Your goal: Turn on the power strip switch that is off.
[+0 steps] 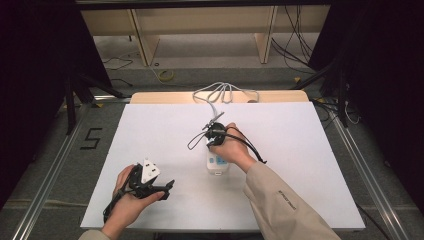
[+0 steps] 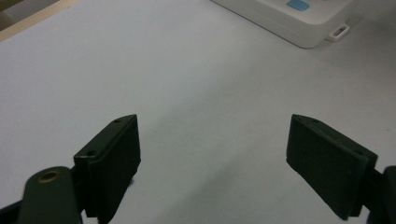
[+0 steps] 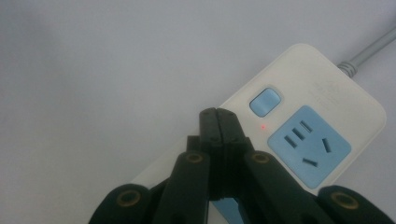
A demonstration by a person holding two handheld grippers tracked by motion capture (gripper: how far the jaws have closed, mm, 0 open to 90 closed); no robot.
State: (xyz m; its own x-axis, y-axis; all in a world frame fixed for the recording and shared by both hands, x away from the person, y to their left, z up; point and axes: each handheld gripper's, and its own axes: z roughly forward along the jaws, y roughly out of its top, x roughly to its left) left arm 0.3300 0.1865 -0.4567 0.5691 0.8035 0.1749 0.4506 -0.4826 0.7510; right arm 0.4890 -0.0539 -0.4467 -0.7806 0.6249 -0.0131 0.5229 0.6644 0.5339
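Observation:
A white power strip [image 1: 218,164] with blue sockets lies near the middle of the white table [image 1: 150,125]; its grey cable [image 1: 220,92] runs to the far edge. My right gripper [image 1: 213,142] is shut with nothing between its jaws and hovers over the strip's far end. In the right gripper view its tip [image 3: 217,114] sits just left of the blue switch [image 3: 265,101], beside a small red light [image 3: 264,126] and a blue socket [image 3: 309,144]. My left gripper [image 1: 167,190] rests at the front left, open and empty [image 2: 212,135], pointing toward the strip's near end [image 2: 280,14].
The cable loops [image 1: 227,91] lie at the table's far edge on a wooden strip [image 1: 165,97]. Beyond stand wooden shelving [image 1: 200,30], floor cables [image 1: 295,45] and black stands. A "5" mark [image 1: 91,138] sits on the floor at the left.

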